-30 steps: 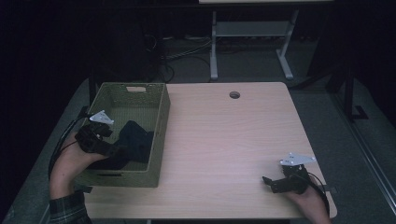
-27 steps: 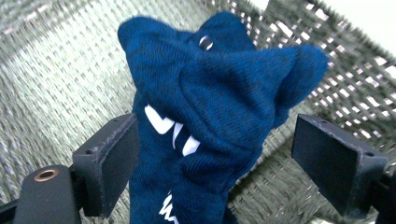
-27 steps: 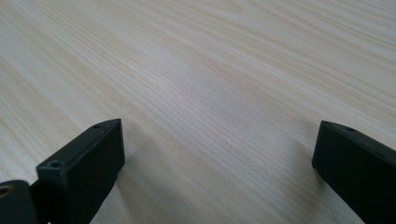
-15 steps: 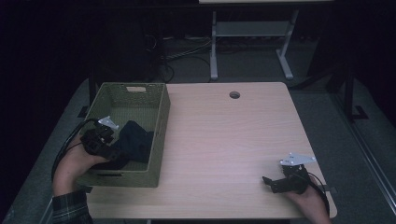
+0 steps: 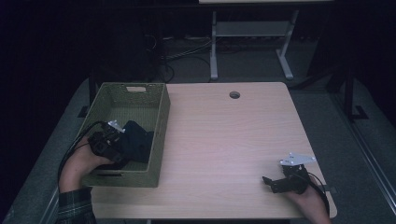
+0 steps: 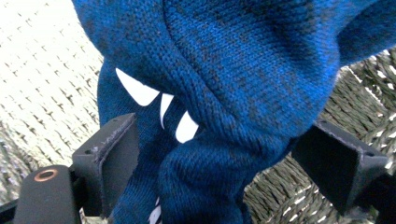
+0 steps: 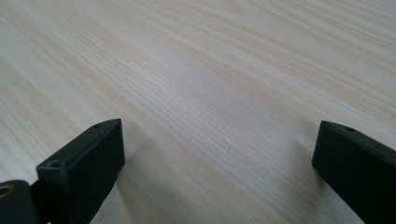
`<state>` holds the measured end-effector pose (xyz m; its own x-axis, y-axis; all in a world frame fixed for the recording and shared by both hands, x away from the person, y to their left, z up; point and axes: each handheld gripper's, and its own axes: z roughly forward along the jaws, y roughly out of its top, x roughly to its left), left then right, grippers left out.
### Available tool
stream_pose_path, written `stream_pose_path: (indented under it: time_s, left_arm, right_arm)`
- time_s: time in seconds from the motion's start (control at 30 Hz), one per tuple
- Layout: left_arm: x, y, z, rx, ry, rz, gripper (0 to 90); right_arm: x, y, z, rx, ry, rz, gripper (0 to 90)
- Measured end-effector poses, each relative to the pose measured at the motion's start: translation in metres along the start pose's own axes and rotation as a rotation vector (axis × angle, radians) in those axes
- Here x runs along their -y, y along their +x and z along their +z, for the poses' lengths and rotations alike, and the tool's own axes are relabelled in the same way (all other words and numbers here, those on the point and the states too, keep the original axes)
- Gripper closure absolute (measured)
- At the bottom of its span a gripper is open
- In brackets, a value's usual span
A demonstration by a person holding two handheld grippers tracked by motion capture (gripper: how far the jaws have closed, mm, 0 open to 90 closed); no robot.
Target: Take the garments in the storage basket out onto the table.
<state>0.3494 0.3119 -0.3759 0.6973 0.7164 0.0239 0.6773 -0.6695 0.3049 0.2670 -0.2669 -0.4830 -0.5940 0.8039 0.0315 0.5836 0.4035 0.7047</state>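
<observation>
Knitwear sits right between my left gripper's (image 6: 212, 158) jaws: a blue knitted garment (image 6: 243, 84), bunched into folds, fills the space from one black jaw to the other in the left gripper view. The jaws stand wide apart, one on each side of the bundle, and I cannot tell whether they press on the wool or merely flank it, so I call that gripper spread open around the cloth rather than clamped on it. Woven basket wall shows behind and under the fabric.

From the high view I see the same garment (image 5: 135, 142) as a dark heap lying inside the green woven basket (image 5: 161, 116), toward its near half, with my left gripper (image 5: 108, 143) reaching in over the basket's left rim and touching the heap's left side. The basket stands on the left end of the wooden table (image 5: 224, 140).

My right gripper (image 5: 275, 183) rests low over the table's near right corner, well apart from the basket. In the right gripper view its jaws are spread wide with bare wood grain (image 7: 210, 84) between them, holding nothing.
</observation>
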Motion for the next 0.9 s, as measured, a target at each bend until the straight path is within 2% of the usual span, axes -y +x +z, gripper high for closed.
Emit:
stream_pose_path:
  time_s: [0.07, 0.23, 0.37, 0.47, 0.5, 0.53, 0.6, 0.7, 0.8, 0.9]
  left_arm:
    - [0.0, 0.001, 0.002, 0.007, 0.011, -0.002, 16.4]
    - [0.0, 0.002, 0.005, 0.036, 0.021, 0.001, 29.6]
    - [0.001, 0.004, 0.005, 0.037, 0.018, 0.001, 36.7]
    - [0.001, 0.005, 0.004, 0.041, 0.012, -0.004, 50.1]
    - [0.001, 0.005, 0.003, 0.042, 0.01, -0.012, 50.1]
    - [0.0, 0.007, 0.001, 0.037, 0.003, -0.013, 60.0]
    - [0.001, 0.008, -0.001, 0.032, -0.003, -0.031, 66.6]
    - [0.001, 0.01, -0.005, 0.032, -0.017, -0.037, 70.7]
    - [0.002, 0.01, -0.006, 0.036, -0.029, -0.062, 72.2]
    - [0.002, 0.009, -0.005, 0.039, -0.026, -0.055, 72.7]
  right_arm:
    - [0.0, 0.0, 0.0, 0.0, 0.0, 0.0, 2.0]
    - [0.0, 0.0, 0.0, 0.0, 0.0, 0.0, 2.0]
    - [0.0, 0.0, 0.0, 0.0, 0.0, 0.001, 2.0]
    - [0.0, 0.0, 0.0, 0.0, 0.0, 0.0, 2.0]
    - [0.0, 0.0, 0.0, 0.0, 0.0, 0.0, 2.0]
    - [0.0, 0.0, 0.0, 0.0, 0.0, 0.0, 2.0]
    - [0.0, 0.0, 0.0, 0.0, 0.0, -0.001, 2.0]
    - [0.0, 0.0, 0.0, 0.0, 0.0, 0.0, 2.0]
    - [0.0, 0.0, 0.0, 0.0, 0.0, 0.0, 2.1]
    - [0.0, 0.0, 0.0, 0.001, 0.0, -0.001, 2.1]
